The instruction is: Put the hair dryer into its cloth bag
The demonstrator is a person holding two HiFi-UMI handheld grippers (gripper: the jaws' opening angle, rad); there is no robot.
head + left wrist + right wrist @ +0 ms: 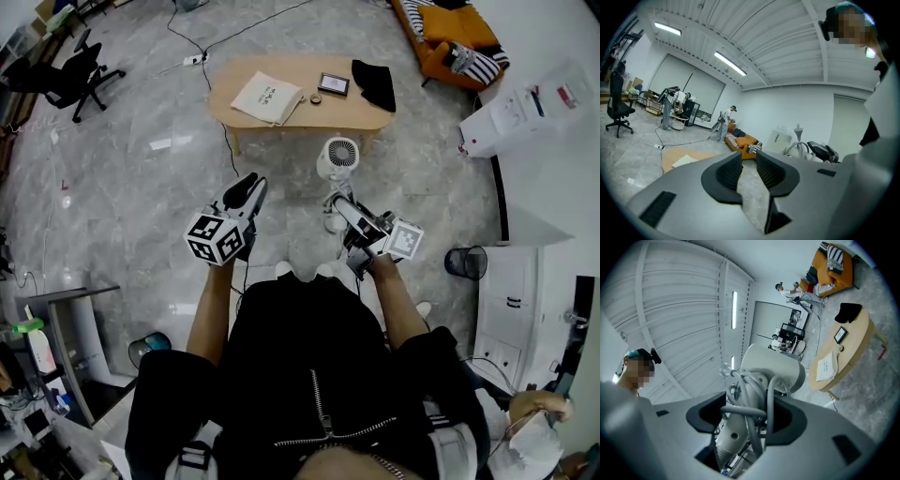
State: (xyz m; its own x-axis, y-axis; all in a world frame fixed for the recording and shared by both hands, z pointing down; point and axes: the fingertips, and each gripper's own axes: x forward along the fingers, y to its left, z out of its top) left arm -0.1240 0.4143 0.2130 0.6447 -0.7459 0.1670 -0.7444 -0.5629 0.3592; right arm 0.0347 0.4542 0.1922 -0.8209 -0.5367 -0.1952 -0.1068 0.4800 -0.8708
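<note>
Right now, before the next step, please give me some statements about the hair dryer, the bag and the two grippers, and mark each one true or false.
1. The right gripper is closed on the hair dryer. True.
2. The left gripper holds the cloth bag. False: its jaws stand apart and empty, and the bag lies on the table.
3. The cord is wound round the dryer's handle. True.
4. The hair dryer is already inside the bag. False: it is outside, in the right gripper.
5. A black cloth lies on the table. True.
</note>
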